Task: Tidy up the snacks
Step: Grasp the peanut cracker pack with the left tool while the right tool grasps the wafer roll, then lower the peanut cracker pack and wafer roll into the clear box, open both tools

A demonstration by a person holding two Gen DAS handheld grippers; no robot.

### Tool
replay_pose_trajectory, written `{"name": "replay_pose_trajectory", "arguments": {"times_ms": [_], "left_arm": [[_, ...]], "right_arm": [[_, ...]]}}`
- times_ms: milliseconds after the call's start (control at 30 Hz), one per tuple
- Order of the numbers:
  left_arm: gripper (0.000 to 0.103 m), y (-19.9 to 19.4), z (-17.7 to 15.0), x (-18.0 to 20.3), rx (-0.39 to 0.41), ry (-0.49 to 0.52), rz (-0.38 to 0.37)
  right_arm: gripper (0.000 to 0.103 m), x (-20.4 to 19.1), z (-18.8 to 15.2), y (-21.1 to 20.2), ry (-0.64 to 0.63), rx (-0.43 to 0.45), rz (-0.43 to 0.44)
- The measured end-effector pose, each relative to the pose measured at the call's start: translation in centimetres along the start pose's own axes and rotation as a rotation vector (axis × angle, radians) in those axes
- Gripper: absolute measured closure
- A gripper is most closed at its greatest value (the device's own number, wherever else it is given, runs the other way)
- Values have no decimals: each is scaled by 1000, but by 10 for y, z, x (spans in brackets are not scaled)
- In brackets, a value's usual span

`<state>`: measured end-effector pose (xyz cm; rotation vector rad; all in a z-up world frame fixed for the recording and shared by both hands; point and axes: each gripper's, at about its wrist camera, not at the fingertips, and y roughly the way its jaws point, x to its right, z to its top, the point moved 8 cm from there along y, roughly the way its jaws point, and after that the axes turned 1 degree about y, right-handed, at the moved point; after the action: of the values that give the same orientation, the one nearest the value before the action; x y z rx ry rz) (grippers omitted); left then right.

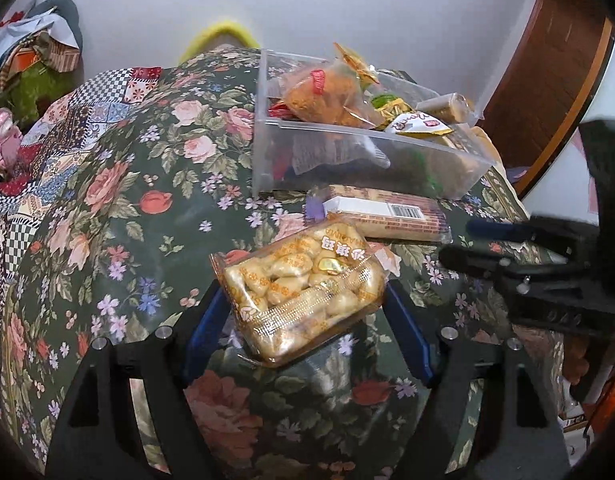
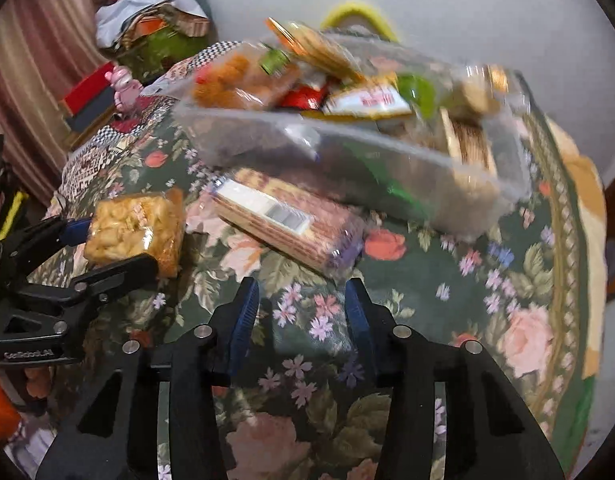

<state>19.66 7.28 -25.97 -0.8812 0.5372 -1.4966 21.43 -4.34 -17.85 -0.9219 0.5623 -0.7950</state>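
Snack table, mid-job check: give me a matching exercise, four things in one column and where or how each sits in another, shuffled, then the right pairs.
Things:
1. pastry tray
2. wafer pack
3. clear bin
4. right gripper

States:
A. lies flat on the floral cloth, in front of the bin
B. nothing between its fingers
C. piled with mixed snacks
D. clamped between the left gripper pads

Pairs: 1-D, 2-A, 3-C, 4-B
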Motion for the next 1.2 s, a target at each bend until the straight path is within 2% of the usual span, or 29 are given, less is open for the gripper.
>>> {"name": "replay_pose_trajectory", "arguments": {"times_ms": [67, 100, 267, 400, 533, 633, 667, 733, 867, 1200], "left_arm": [[26, -2, 0, -5, 2, -7, 3], [26, -4, 0, -8, 4, -11, 6], [26, -7, -2, -22, 5, -43, 5], [26, -5, -3, -27, 0, -59, -1], [26, -1, -6, -26, -3, -72, -7], [26, 1, -8, -24, -5, -62, -4], [26, 1, -8, -23, -6, -58, -4], [26, 2, -9, -21, -11, -50, -5], [26, 0, -8, -17, -12, -44, -9], [26, -12, -3, 4, -3, -6, -22]], "right_arm": [[23, 2, 12, 0, -15, 21, -24], [21, 2, 20, 2, -24, 34, -31], [20, -5, 43, 33, -63, -30, 31], [20, -22, 46, 56, -159, -68, 23], [20, -29, 42, 73, -197, -125, 38], [24, -29, 35, 74, -200, -124, 28], [33, -28, 32, 69, -189, -114, 34], [42, -26, 28, 60, -175, -103, 47], [59, -22, 13, 40, -158, -54, 11], [61, 0, -8, -7, -31, 29, 13]]}}
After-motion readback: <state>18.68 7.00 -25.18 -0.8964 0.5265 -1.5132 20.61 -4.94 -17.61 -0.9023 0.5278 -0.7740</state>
